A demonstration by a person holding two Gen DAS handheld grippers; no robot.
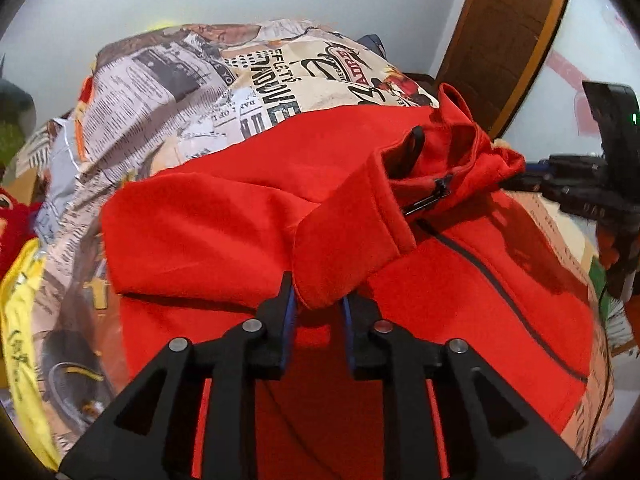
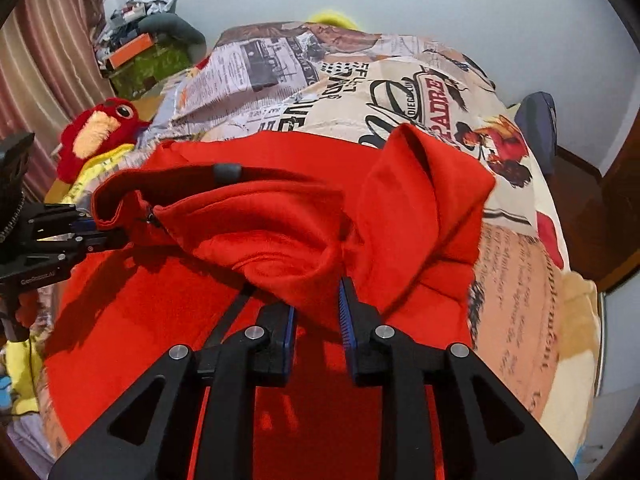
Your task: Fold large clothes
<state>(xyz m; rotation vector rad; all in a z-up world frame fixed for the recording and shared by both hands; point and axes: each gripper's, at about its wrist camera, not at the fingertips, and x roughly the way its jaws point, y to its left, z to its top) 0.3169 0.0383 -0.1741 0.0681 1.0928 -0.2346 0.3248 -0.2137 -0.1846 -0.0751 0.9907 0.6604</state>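
Note:
A red fleece jacket with a black zip lies spread on the bed, its upper part folded over. My left gripper is low over the jacket. A folded sleeve edge sits between its blue pads, which stand slightly apart, so it is open. My right gripper is also open, with a bunched fold of the jacket between its fingers. In the right wrist view the left gripper touches the jacket's left edge. In the left wrist view the right gripper is at the hood.
The bed cover has a newspaper print. A red plush toy and yellow cloth lie at the left side. A pile of boxes and a curtain stand beyond. A brown wooden panel rises at the right.

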